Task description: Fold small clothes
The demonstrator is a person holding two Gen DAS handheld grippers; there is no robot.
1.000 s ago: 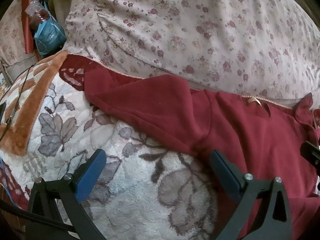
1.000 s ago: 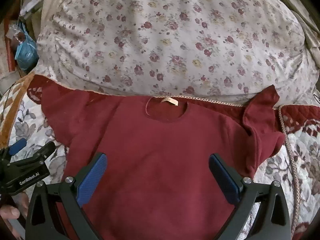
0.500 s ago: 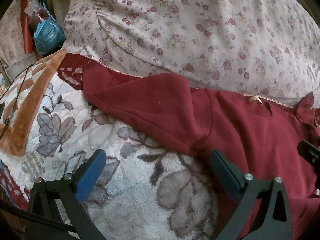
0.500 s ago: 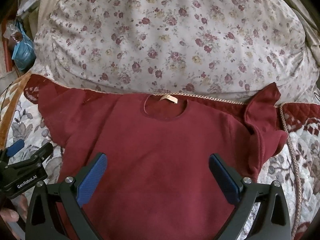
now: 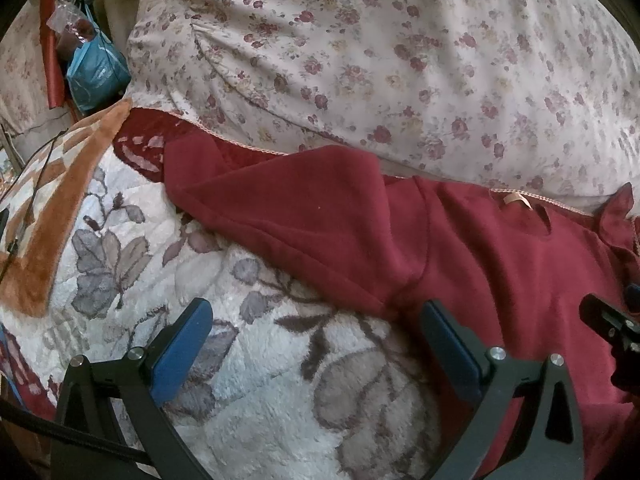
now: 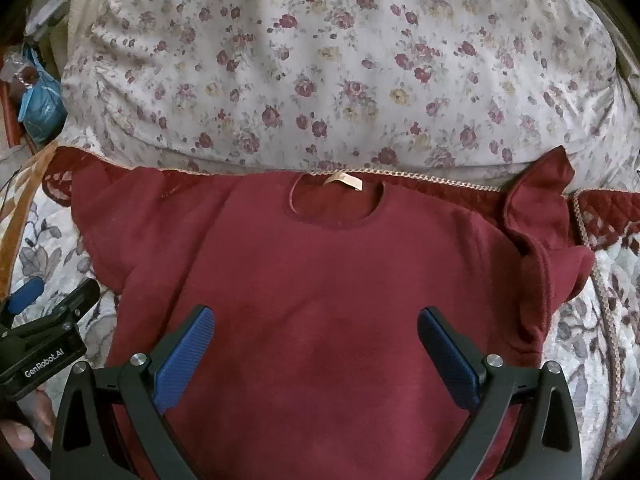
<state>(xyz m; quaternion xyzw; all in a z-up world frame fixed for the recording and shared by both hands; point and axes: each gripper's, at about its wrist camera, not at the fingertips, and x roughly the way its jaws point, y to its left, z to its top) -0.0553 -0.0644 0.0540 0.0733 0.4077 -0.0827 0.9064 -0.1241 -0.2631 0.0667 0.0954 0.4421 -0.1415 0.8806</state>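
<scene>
While a small maroon sweater [image 6: 320, 280] lay spread front-up on a bed, its round neckline and pale neck label [image 6: 343, 180] pointing toward a floral pillow [image 6: 340, 68], both handheld grippers hovered with jaws spread wide and holding nothing. The right gripper [image 6: 316, 344] hung over the garment's chest, its ribbed blue pads [image 6: 184, 356] framing the soft, fleecy knit without visibly pressing it. The left gripper [image 5: 316, 344] sat over the sweater's side near the armpit seam, one blue pad over the red cloth and the other over the plush blanket [image 5: 248, 360]; whether either pad touched fabric could not be told. One sleeve [image 5: 288, 208] stretched flat and tapering across the blanket, while the opposite sleeve [image 6: 548, 232] was bunched and folded over on itself. The blanket beneath was thick and fuzzy, white with grey leaf patterns, an orange band [image 5: 60, 208] and a dark red quilted border edged in pale braid [image 6: 440, 184]. The pillow's thin cotton cover was wrinkled and sprinkled with small roses. A crumpled blue plastic bag [image 5: 96, 76] rested beside the bed's far corner.
</scene>
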